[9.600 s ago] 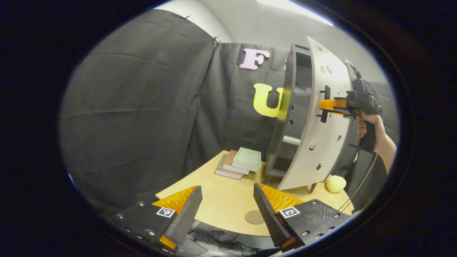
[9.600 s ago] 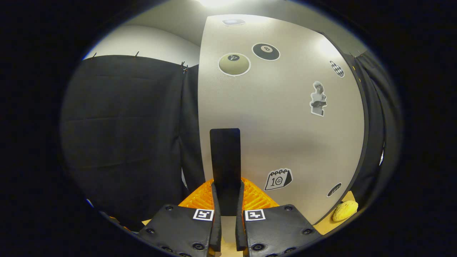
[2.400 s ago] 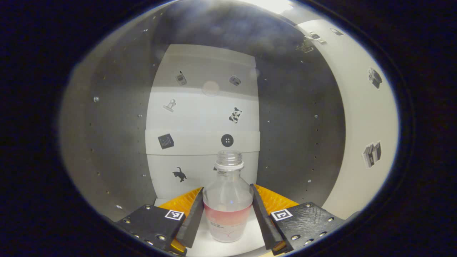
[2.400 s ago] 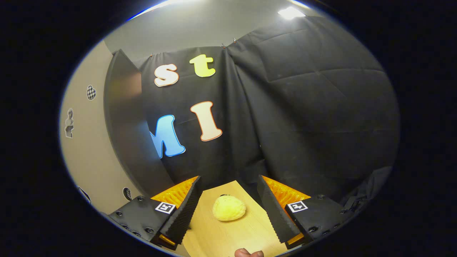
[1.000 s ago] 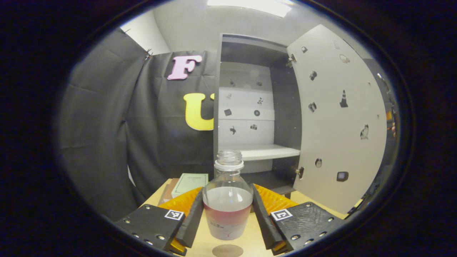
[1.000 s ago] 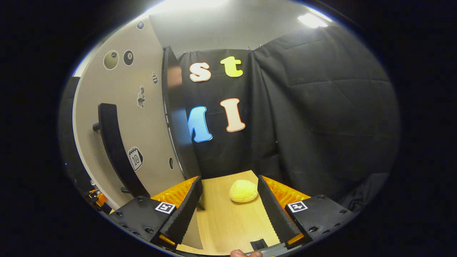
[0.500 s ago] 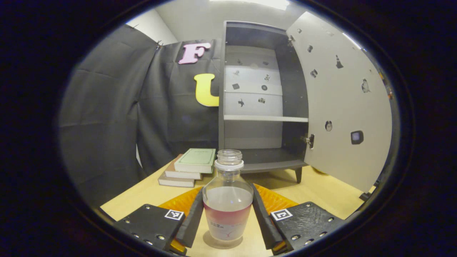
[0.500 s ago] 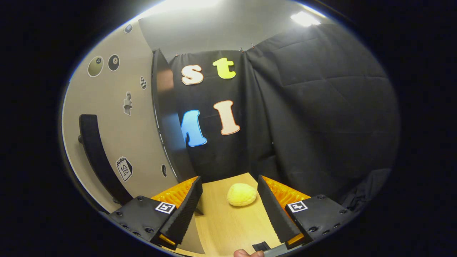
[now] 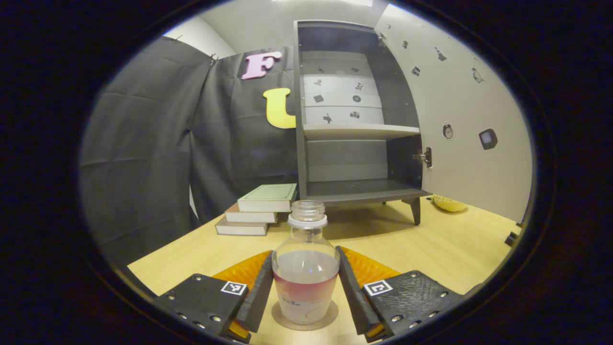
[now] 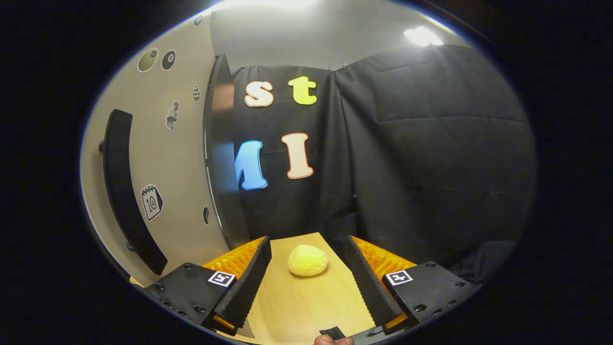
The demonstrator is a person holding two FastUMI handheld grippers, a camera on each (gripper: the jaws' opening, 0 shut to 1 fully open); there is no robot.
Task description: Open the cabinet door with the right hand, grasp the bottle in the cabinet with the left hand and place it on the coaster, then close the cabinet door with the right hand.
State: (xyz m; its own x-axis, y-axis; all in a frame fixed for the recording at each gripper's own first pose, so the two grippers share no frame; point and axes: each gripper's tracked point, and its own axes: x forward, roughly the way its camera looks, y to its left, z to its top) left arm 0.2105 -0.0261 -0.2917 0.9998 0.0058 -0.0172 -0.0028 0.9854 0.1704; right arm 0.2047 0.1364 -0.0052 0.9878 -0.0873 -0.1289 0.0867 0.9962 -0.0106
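My left gripper (image 9: 305,287) clamped the bottle (image 9: 305,273) standing on the coaster (image 9: 305,318); my right gripper (image 10: 307,275) gaped empty beside the cabinet door (image 10: 182,163).

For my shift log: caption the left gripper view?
Left gripper sets bottle onto coaster; cabinet door open.

A pale wooden bench (image 9: 445,249) carries everything. Between the left fingers (image 9: 261,294), a round coaster (image 9: 325,320) lies flat on the bench with a bottle (image 9: 305,268) standing upright on it. Beyond the fingers and to their left sits a stack of books (image 9: 256,210). Straight ahead, the cabinet (image 9: 354,187) stands on short legs. In the right gripper view, a yellow lumpy ball (image 10: 307,261) rests on the bench just beyond the right fingers (image 10: 366,280), between them.
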